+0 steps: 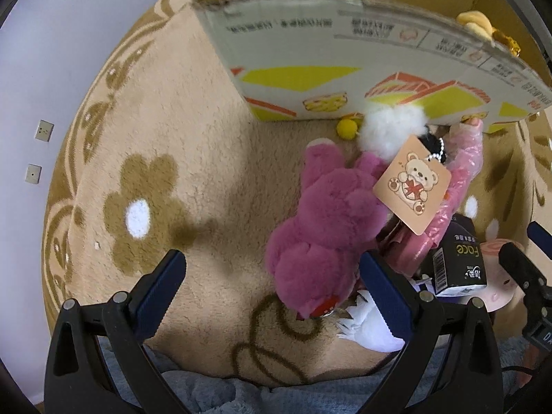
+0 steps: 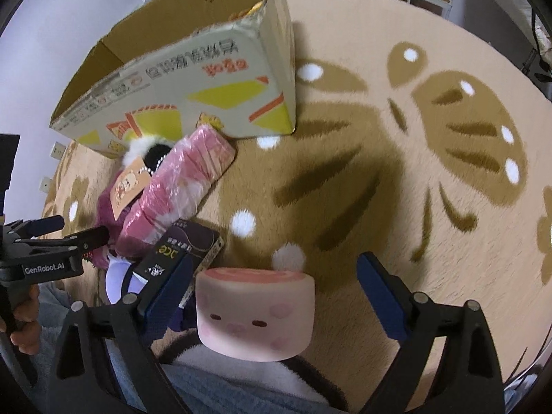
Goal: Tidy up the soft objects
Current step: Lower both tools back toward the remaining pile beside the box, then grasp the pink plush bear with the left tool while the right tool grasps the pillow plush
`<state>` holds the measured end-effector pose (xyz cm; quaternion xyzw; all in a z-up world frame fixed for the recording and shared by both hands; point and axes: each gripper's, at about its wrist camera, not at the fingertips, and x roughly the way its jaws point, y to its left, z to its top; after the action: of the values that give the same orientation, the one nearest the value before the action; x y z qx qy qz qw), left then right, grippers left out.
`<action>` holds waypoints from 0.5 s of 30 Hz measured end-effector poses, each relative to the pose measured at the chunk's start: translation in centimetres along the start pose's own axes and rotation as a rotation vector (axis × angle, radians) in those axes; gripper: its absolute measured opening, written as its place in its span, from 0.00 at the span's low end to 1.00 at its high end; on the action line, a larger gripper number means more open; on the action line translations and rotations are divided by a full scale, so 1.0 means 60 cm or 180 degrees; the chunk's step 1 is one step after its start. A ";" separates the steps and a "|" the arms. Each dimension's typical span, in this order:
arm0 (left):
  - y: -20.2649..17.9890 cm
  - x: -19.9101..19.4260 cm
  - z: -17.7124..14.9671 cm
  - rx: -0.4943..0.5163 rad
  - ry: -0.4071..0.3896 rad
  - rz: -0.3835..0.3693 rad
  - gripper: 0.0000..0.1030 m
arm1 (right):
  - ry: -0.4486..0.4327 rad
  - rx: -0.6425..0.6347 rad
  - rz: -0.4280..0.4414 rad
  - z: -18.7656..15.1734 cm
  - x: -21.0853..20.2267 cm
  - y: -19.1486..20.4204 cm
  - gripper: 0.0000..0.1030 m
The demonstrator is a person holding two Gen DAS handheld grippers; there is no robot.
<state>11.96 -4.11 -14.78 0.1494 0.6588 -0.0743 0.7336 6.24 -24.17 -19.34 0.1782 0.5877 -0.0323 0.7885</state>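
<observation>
A pink plush bear [image 1: 321,220] lies on the carpet in the left wrist view, with a bear-print tag [image 1: 412,186] and a white pompom [image 1: 393,129] by it. My left gripper [image 1: 272,296] is open, its right finger beside the bear's lower end. In the right wrist view a pink squishy roll with a pig face [image 2: 255,314] sits between the jaws of my open right gripper [image 2: 276,296], not touching them. A pink wrapped soft pack [image 2: 179,186] lies by the cardboard box [image 2: 193,79]. The box [image 1: 345,65] holds yellow items.
A dark "Face" carton [image 2: 179,252] lies beside the squishy roll; it also shows in the left wrist view [image 1: 459,262]. A small yellow ball [image 1: 348,127] lies at the box base. A white plush piece [image 1: 365,324] lies under the bear. The beige flower carpet [image 2: 414,189] spreads right.
</observation>
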 end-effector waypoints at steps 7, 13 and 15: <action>-0.006 0.022 0.006 0.0004 0.0124 -0.0001 0.97 | 0.0239 -0.0040 0.0023 -0.009 0.027 0.003 0.95; 0.002 0.044 0.019 -0.0028 0.0185 -0.0056 0.97 | 0.0352 0.0024 0.0206 -0.013 0.040 -0.004 0.75; 0.000 0.051 0.022 -0.0034 0.0196 -0.0078 0.97 | 0.0358 0.0015 0.0214 -0.014 0.041 0.001 0.72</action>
<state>13.57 -4.24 -17.67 0.1396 0.6832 -0.0751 0.7128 6.21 -23.46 -21.85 0.2013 0.6247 0.0028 0.7545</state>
